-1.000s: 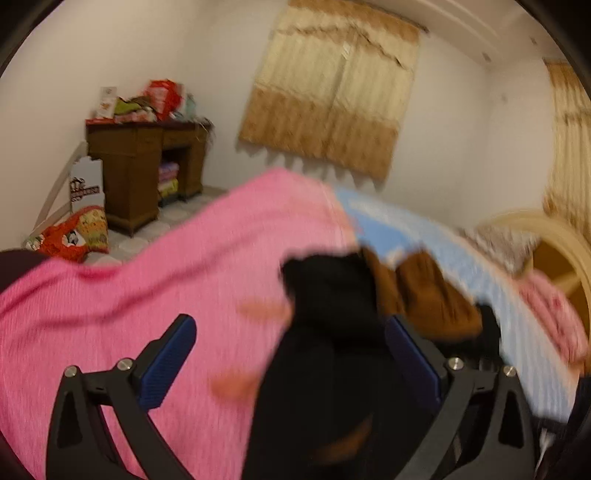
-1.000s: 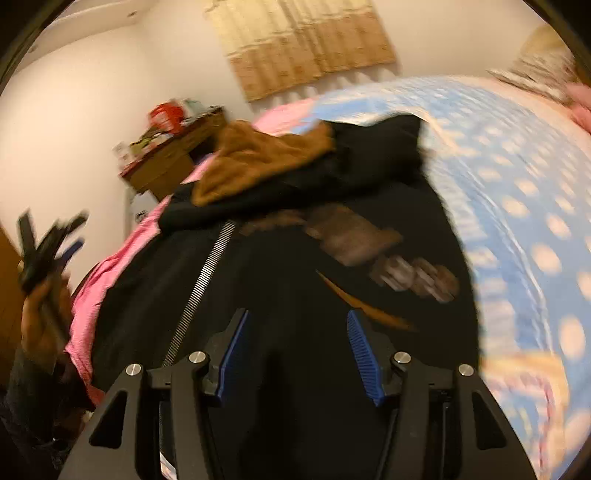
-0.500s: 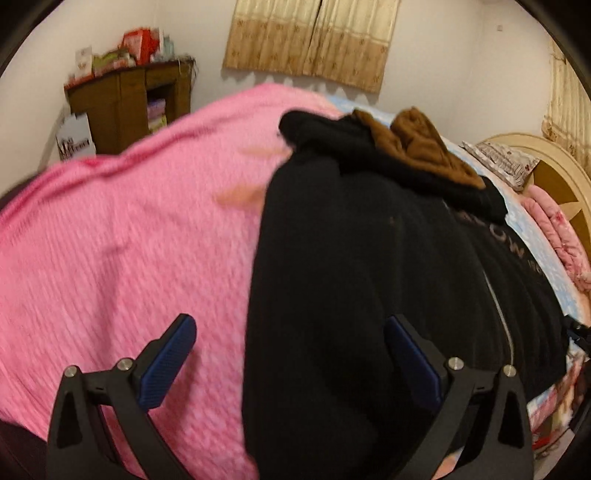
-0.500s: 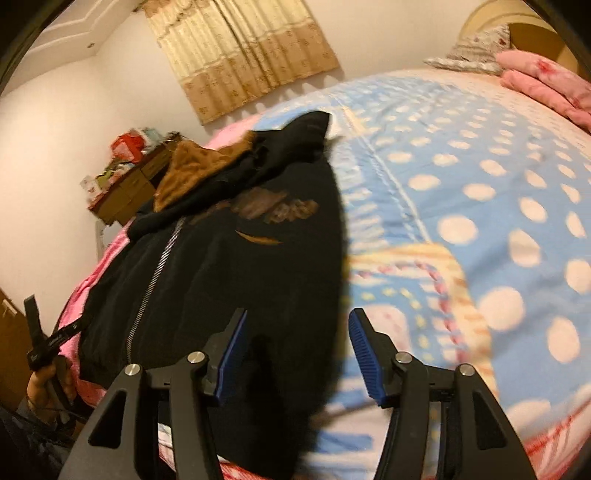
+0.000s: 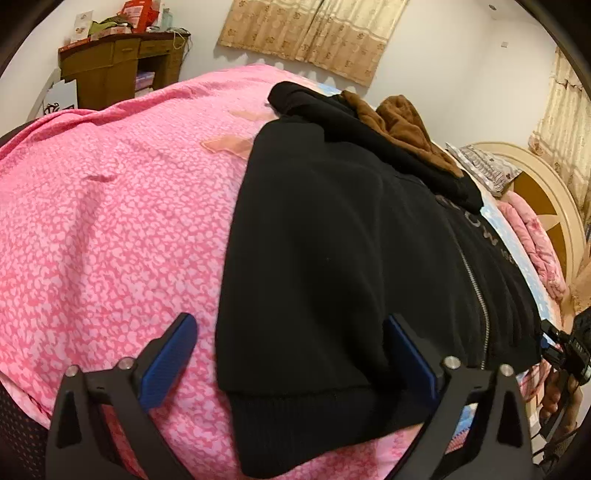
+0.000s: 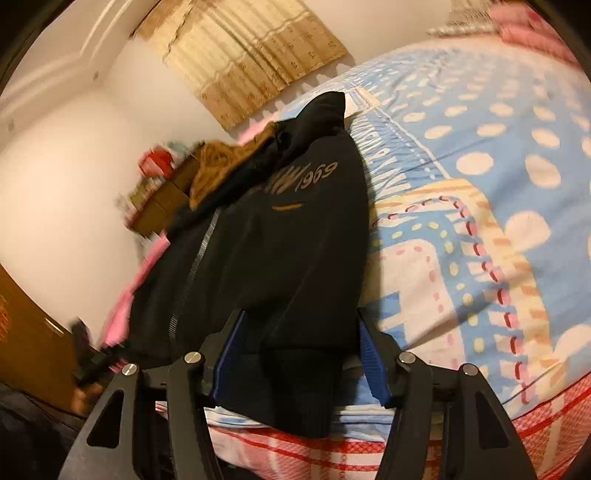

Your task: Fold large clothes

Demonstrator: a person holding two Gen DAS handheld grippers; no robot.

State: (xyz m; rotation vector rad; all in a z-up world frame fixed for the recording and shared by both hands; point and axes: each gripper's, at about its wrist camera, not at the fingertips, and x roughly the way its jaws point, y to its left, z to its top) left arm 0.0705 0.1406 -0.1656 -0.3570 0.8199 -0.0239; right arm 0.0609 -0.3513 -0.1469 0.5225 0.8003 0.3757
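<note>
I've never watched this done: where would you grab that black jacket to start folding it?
Probably the ribbed cuffs at the near edge. The black jacket lies flat, zipper up, and each cuff overhangs the bedside, so the open right gripper and left gripper can come straight in from this side.

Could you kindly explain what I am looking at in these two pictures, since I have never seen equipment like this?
There is no robot here: a person carries a hand-held two-finger gripper in each hand, and each gripper has a wide-angle camera looking forward along its fingers. One picture comes from the left gripper, the other from the right gripper; the black arms with blue pads at the bottom are the fingers.

On the bed lies a black zip-up jacket with a brown lining, partly on a pink blanket and partly on a blue dotted sheet. Both grippers are open at the jacket's bottom hem; the right one has a sleeve cuff between its fingers, not yet squeezed. A wooden desk and curtains stand behind.
</note>
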